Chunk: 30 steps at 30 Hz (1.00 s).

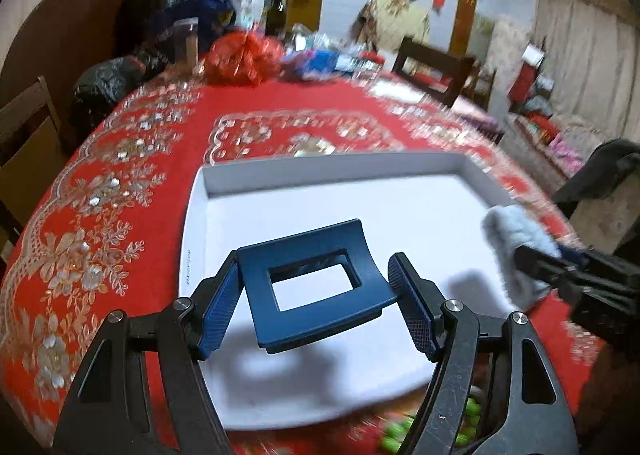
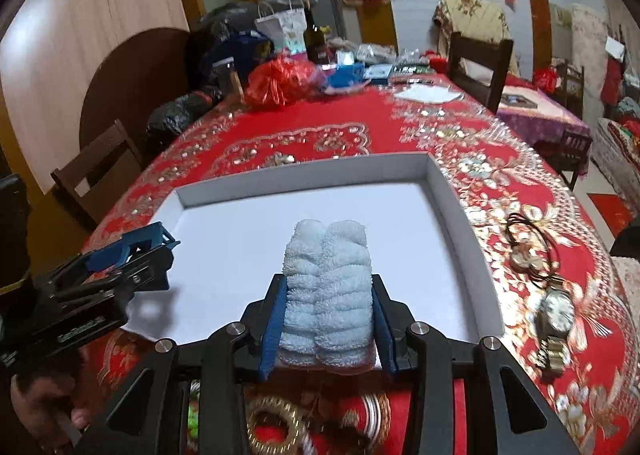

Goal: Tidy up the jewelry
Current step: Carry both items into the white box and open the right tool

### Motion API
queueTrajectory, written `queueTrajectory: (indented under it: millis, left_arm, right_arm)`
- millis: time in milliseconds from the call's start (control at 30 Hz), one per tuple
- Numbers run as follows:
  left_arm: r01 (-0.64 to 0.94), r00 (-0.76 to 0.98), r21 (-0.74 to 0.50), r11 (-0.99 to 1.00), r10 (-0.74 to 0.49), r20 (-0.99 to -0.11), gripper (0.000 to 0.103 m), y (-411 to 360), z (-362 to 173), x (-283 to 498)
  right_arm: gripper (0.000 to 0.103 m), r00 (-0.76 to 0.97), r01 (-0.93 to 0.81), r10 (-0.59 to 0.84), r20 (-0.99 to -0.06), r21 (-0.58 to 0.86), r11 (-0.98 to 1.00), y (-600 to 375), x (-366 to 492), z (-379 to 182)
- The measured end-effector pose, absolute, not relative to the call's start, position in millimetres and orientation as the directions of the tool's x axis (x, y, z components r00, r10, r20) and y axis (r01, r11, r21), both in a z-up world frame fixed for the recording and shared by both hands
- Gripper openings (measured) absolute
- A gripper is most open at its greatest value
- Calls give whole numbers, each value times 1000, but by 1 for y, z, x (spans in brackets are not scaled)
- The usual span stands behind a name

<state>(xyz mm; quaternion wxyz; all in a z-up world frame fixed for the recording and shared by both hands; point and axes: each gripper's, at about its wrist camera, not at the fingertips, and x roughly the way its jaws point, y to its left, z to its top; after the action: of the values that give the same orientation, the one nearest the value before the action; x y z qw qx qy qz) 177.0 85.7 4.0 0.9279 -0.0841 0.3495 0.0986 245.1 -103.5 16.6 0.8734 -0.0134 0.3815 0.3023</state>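
Above the empty white tray [image 2: 448, 191], a blue hair clip [image 1: 316, 291] is gripped by the left claw [image 1: 316, 307], a fluffy scrunchie [image 2: 326, 287] by the right claw [image 2: 326, 319]; the watch [image 2: 558, 319] and bracelets [image 2: 274, 425] are left unsorted on the desk [image 2: 320, 135]

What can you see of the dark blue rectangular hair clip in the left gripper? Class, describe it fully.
The dark blue rectangular hair clip looks like matte plastic, a curved frame with a rectangular opening through its middle. The left gripper holds it above the shallow white tray, tilted. The gripper's blue textured pads sit at its two sides, though full contact on the right side is unclear. Its shadow falls on the tray floor. In the right wrist view it shows edge-on, with ribs or teeth visible.
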Motion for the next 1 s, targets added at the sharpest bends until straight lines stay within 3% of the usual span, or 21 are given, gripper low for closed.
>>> queueTrajectory:
  millis: [267, 367, 567, 800, 1000]
  left_arm:
    - [-297, 632, 15, 955, 208, -746, 73, 96, -25, 186]
    - [-284, 599, 97, 954, 255, -759, 75, 86, -29, 187]
    - [-281, 599, 90, 956, 248, -761, 76, 87, -30, 170]
    - [-340, 584, 86, 936, 282, -761, 77, 97, -30, 135]
    - [-354, 633, 8, 935, 246, -734, 77, 100, -16, 126]
  right_arm:
    - [38, 483, -550, 488, -727, 182, 815, -90, 257, -3]
    - [48, 450, -556, 481, -752, 185, 811, -88, 262, -12]
    - [59, 424, -594, 495, -758, 181, 784, -90, 256, -13]
    - [59, 385, -609, 583, -715, 277, 743, -96, 237, -8]
    - [59, 494, -565, 609, -620, 303, 767, -135, 213, 28]
